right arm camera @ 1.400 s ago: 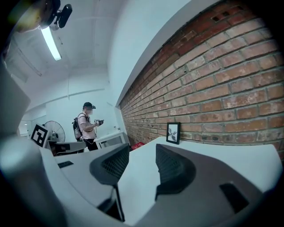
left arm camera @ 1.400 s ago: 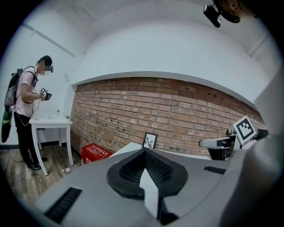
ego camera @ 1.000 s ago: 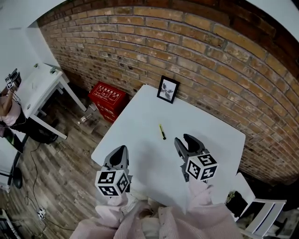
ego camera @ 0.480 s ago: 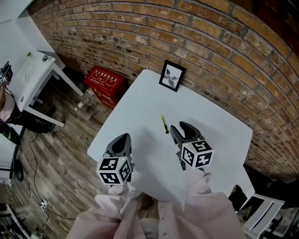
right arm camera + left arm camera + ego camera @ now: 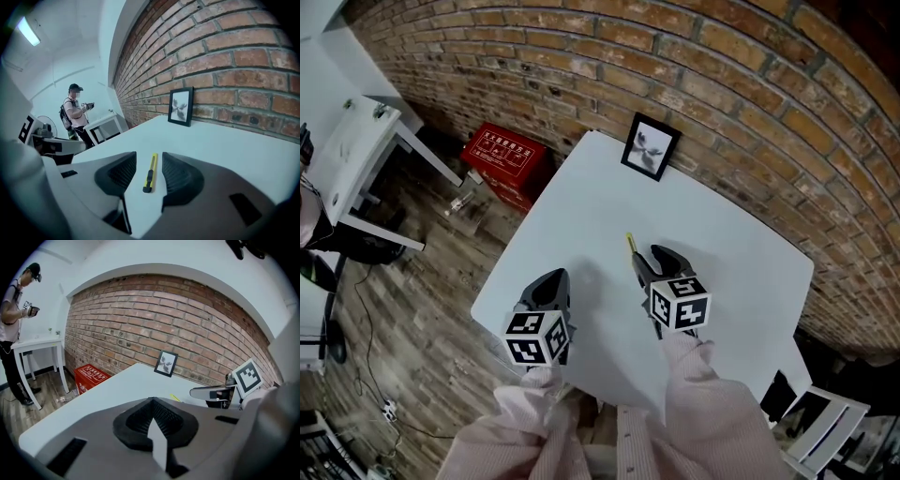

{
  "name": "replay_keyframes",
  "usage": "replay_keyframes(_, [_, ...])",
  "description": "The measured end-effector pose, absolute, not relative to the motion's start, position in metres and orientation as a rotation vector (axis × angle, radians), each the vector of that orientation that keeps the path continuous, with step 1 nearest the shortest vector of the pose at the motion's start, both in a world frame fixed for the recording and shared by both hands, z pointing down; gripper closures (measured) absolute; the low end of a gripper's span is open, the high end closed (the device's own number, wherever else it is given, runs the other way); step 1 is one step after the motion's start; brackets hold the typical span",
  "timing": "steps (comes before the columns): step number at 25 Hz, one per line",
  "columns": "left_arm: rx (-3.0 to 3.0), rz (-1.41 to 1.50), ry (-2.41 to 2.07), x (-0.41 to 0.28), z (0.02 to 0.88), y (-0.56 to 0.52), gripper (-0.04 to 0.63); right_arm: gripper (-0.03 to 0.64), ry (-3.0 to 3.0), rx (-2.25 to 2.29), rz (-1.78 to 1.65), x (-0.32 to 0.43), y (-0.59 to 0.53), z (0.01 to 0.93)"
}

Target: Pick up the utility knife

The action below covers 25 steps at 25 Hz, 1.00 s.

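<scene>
The right claw [image 5: 649,260] has slid forward, its wide jaws flanking the yellow-and-black utility knife [image 5: 150,173] on the white bench [image 5: 581,216] and hiding its near end from overhead. The left claw [image 5: 153,414] is pinched together, empty.

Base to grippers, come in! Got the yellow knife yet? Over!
Right gripper open, jaws either side of knife. Knife flat on table, not gripped. Left gripper shut, empty. Nothing in the way.

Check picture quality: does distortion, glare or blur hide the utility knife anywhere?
Head view: fisheye bows the brick wall; utility knife tiny, partly behind the right gripper. Right gripper view: knife sharp between open jaws, corners vignetted, no glare on it. Left gripper view: left gripper shut, jaws soft, filling the foreground.
</scene>
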State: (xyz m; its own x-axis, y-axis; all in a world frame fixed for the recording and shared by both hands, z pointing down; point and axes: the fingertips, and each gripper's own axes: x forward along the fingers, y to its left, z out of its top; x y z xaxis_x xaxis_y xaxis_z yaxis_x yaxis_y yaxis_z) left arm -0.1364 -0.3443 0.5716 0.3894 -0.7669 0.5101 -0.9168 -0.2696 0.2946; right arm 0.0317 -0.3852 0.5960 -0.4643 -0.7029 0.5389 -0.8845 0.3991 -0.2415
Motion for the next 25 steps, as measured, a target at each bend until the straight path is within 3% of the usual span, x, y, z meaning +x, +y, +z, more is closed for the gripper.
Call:
replay_keyframes(18, [2.054,0.388,-1.39,-0.133,0.603,-0.342,0.601,0.448,-2.118,1.244,0.661,0.015,-0.387,0.647])
replay_keyframes(25, [2.053,0.384,-1.39,-0.135,0.602,-0.341,0.601,0.53,-2.069,1.221,0.605,0.017,-0.386,0.651])
